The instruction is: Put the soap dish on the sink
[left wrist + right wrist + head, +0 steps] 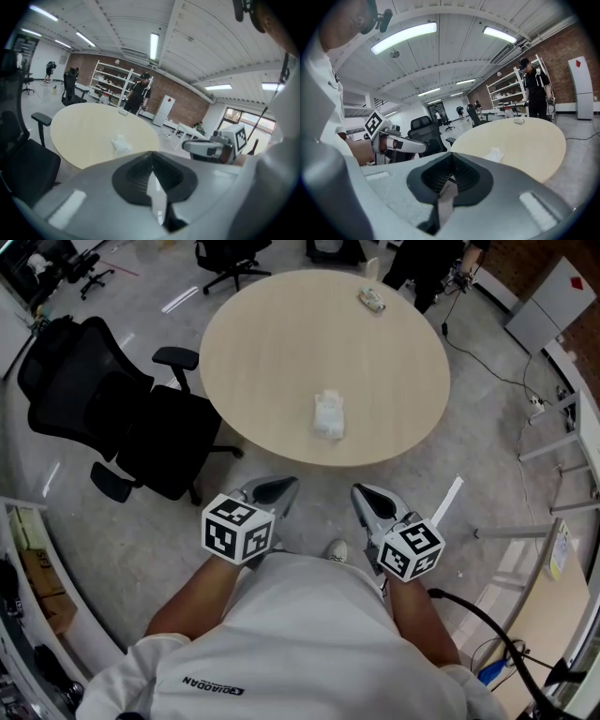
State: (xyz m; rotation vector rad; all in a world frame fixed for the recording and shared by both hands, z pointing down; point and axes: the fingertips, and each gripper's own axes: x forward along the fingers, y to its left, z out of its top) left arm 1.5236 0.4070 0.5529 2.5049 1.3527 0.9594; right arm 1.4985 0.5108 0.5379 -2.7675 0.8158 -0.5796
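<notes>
While left gripper (273,490) and right gripper (369,499) both sit closed and empty, soap dish (372,301) lies well ahead, at far edge of round table (262,352); crumpled white bundle (328,415) is nearer.

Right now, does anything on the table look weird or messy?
Nothing looks spilled or broken. A crumpled white thing lies by the round table's nearer edge, and a small object sits at its far edge.
</notes>
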